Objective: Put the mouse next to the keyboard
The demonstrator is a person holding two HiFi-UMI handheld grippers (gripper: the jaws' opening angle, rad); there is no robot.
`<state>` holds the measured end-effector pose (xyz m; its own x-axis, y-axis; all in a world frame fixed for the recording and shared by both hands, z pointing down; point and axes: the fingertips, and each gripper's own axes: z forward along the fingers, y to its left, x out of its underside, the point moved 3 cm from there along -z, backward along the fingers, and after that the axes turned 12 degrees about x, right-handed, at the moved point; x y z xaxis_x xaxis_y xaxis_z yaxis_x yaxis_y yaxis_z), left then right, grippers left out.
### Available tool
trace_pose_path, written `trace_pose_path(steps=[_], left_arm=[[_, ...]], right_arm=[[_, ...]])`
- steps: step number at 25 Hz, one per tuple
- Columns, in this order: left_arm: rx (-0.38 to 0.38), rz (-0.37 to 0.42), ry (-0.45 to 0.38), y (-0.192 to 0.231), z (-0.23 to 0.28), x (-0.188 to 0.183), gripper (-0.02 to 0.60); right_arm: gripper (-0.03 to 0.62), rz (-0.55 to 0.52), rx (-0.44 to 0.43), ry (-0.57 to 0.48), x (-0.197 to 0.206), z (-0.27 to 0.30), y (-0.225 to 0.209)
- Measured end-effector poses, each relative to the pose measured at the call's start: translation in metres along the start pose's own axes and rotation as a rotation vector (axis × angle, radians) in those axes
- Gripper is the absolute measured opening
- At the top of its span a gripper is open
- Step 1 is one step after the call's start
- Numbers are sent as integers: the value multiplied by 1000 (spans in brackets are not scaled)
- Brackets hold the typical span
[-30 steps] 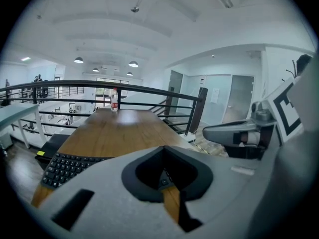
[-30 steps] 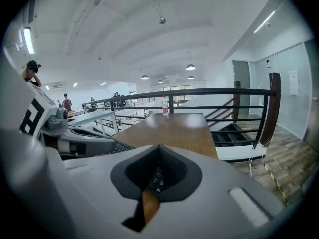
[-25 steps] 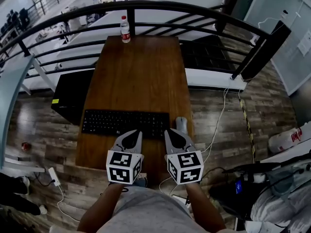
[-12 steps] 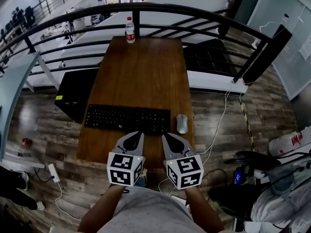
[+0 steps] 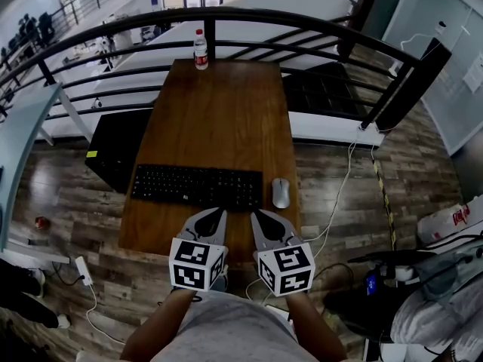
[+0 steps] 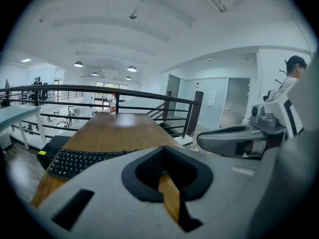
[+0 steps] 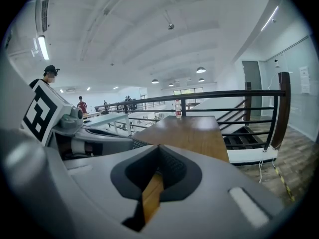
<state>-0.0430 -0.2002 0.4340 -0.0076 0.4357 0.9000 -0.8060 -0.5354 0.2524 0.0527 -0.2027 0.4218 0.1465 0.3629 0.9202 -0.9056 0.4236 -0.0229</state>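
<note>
Head view: wooden desk [image 5: 219,119] running away from the camera, black keyboard [image 5: 198,186] across its near part, grey mouse [image 5: 281,193] just beside the keyboard's right end, on the desk, apart from both tools. Water bottle [image 5: 200,49] upright at the far edge, black railing [image 5: 226,12] curving behind it. Left tongs [image 5: 219,212] and right tongs [image 5: 255,214] sit side by side over the near desk edge, tips pointing at the keyboard's front edge, neither touching keyboard or mouse. Left gripper view: jaws clenched, tips meeting, nothing between them, only a strip of desk surface showing through the gap behind the tips; keyboard ahead-left, bottle at the far end, right tongs visible on the right. Right gripper view: jaws likewise clenched and empty, the same strip of desk wood showing through; desk stretches ahead to the bottle and railing, left tongs on the left. Mouse not visible in either gripper view.
</note>
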Motion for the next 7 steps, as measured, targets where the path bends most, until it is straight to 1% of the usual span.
trace_pose_path(steps=[7], left_arm=[[5,3,3,3,2,-3,0]], right_arm=[[11,4,-1,6,0,3,1]])
